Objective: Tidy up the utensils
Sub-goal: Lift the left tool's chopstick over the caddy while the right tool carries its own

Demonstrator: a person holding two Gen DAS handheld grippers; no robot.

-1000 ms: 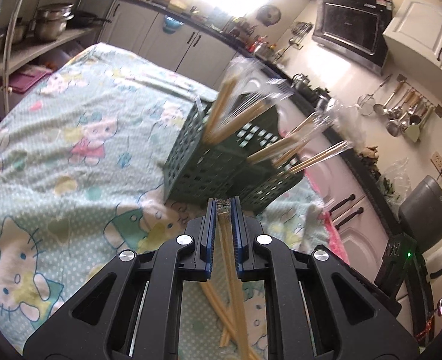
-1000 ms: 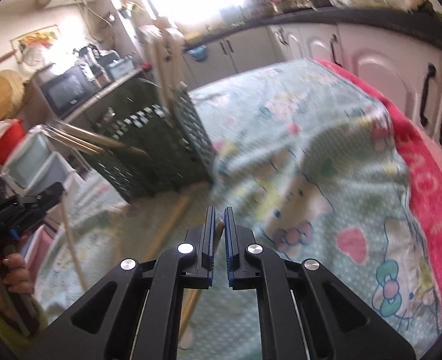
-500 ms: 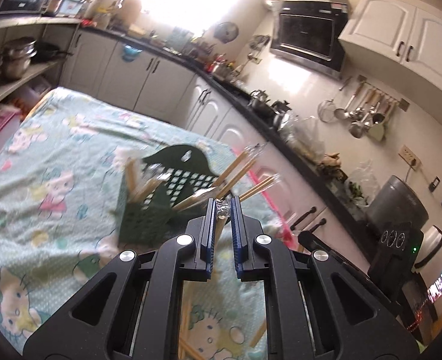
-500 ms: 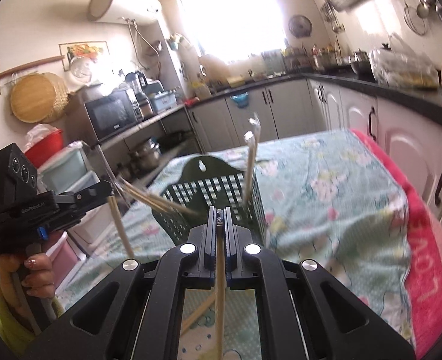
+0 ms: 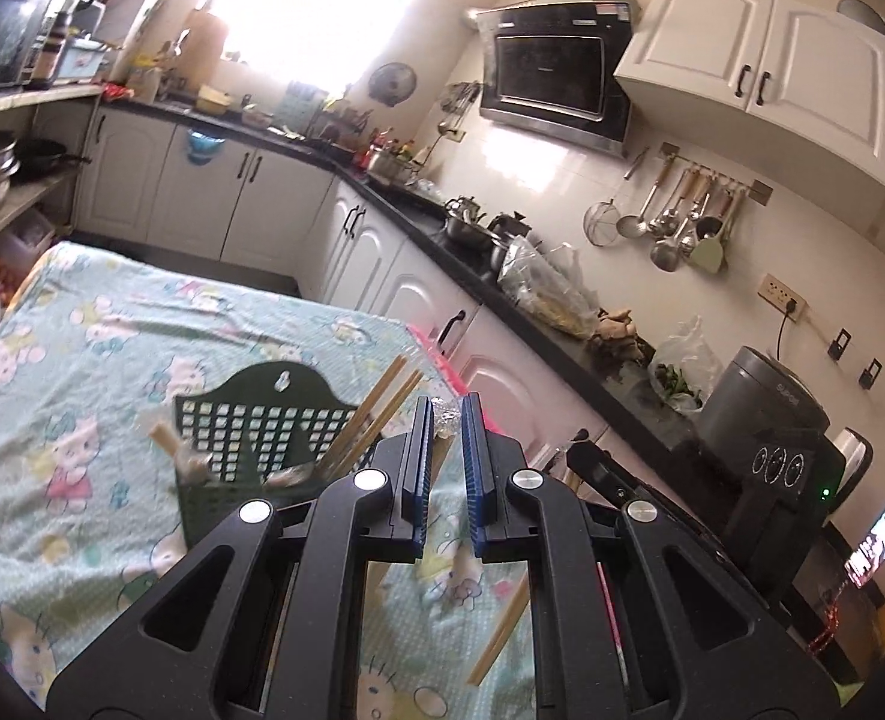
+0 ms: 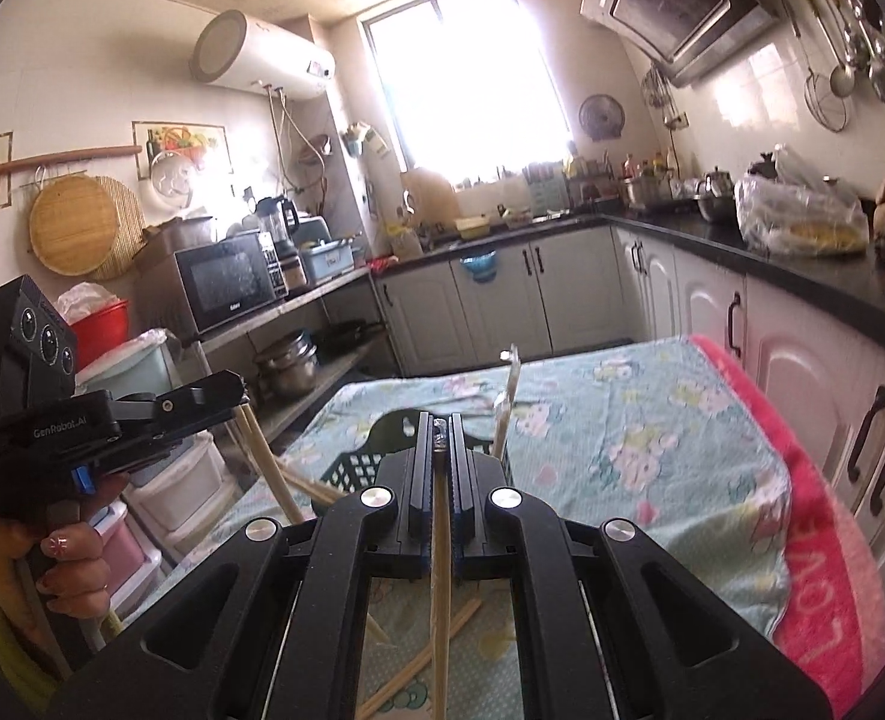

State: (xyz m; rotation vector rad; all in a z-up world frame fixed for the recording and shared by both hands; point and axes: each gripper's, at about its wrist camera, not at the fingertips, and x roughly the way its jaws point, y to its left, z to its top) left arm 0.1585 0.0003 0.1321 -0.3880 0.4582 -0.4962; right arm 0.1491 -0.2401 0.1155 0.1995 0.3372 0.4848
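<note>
Left gripper is narrowed on a wrapped chopstick end, crinkly wrapper showing between the blue pads; in the right wrist view its stick hangs down toward the basket. Green basket sits on the cartoon-print tablecloth, just ahead and below, with several chopsticks already leaning inside. Loose chopsticks lie on the cloth nearer the camera. Right gripper is clamped tight on one chopstick, held upright above the basket.

Step in hand, as I read it: carrying sticks to the basket, mid-task. Next move calls for lowering each tip into the basket opening, then opening the fingers; the leaning sticks could block entry.
</note>
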